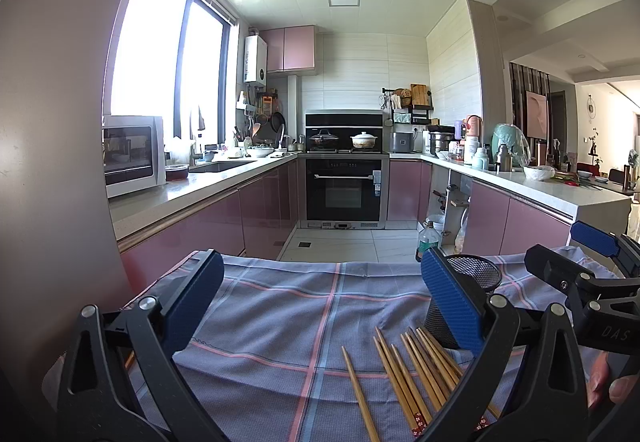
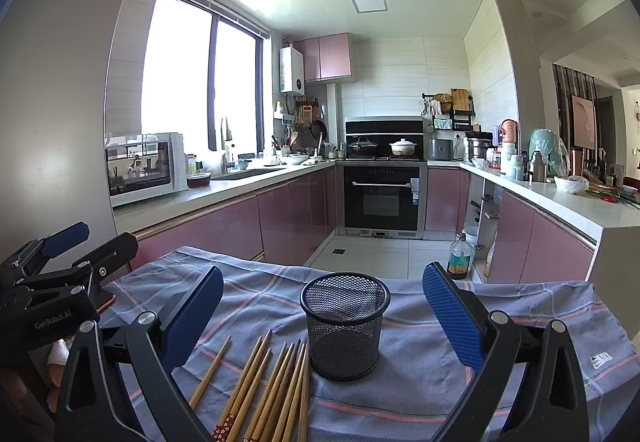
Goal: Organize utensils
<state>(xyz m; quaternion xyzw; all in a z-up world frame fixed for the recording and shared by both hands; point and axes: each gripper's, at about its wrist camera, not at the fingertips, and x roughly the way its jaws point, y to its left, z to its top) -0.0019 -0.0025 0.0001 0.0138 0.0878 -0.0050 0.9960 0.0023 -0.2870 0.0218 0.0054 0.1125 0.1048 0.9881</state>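
Covering the table, a plaid cloth [image 2: 420, 382] faces pink cabinets [image 2: 296, 210].

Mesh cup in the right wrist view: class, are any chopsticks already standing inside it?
No: the mesh cup stands upright with nothing inside it, and the chopsticks all lie flat on the cloth beside it.

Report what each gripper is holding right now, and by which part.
Nothing is held. The left gripper and right gripper are both open and empty; the chopsticks lie on the cloth beside the mesh cup.
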